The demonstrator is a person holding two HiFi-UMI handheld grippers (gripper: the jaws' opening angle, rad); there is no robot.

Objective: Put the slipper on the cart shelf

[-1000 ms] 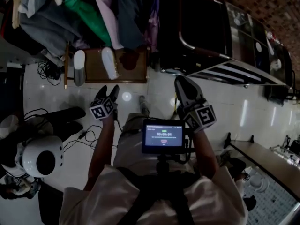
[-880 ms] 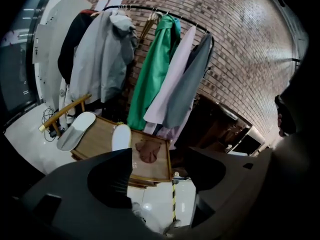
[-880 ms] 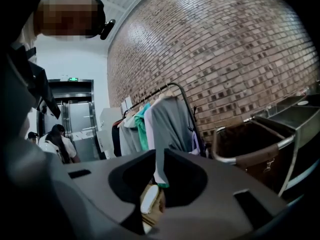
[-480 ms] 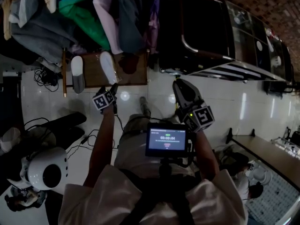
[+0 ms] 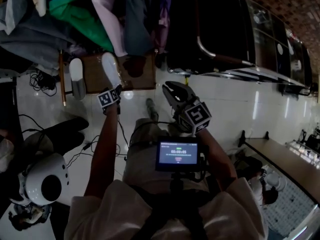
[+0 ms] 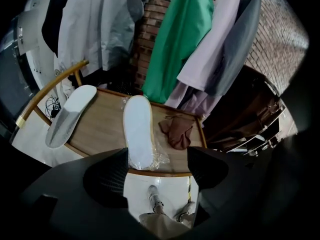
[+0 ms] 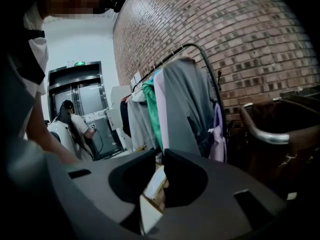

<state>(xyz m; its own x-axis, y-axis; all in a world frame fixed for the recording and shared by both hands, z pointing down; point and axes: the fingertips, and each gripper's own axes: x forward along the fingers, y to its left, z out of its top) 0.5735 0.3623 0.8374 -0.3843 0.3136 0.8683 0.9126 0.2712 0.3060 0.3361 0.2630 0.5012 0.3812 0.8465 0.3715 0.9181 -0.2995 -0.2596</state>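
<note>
Two white slippers lie on the wooden base under the clothes rack: the right one [image 5: 110,69] [image 6: 138,131], in clear wrap, and the left one [image 5: 76,77] [image 6: 72,113]. My left gripper [image 5: 113,90] [image 6: 159,170] points down at the near end of the right slipper. Its jaws have just been opening and stand wide, with nothing pressed between the pads. My right gripper [image 5: 170,88] [image 7: 162,156] hangs over the floor right of the base, shut and empty. The dark cart [image 5: 220,31] [image 7: 280,134] stands at the right.
Shirts and jackets [image 6: 200,39] hang above the base. A brown cloth [image 6: 176,131] lies beside the wrapped slipper. A white round machine [image 5: 45,181] and cables [image 5: 32,79] sit on the floor at left. A screen [image 5: 176,154] hangs at my chest. Another person [image 7: 75,126] stands by the lift doors.
Both grippers moved toward the wooden base. The left one sank to the near end of the right slipper. The right one shifted left, away from the cart.
</note>
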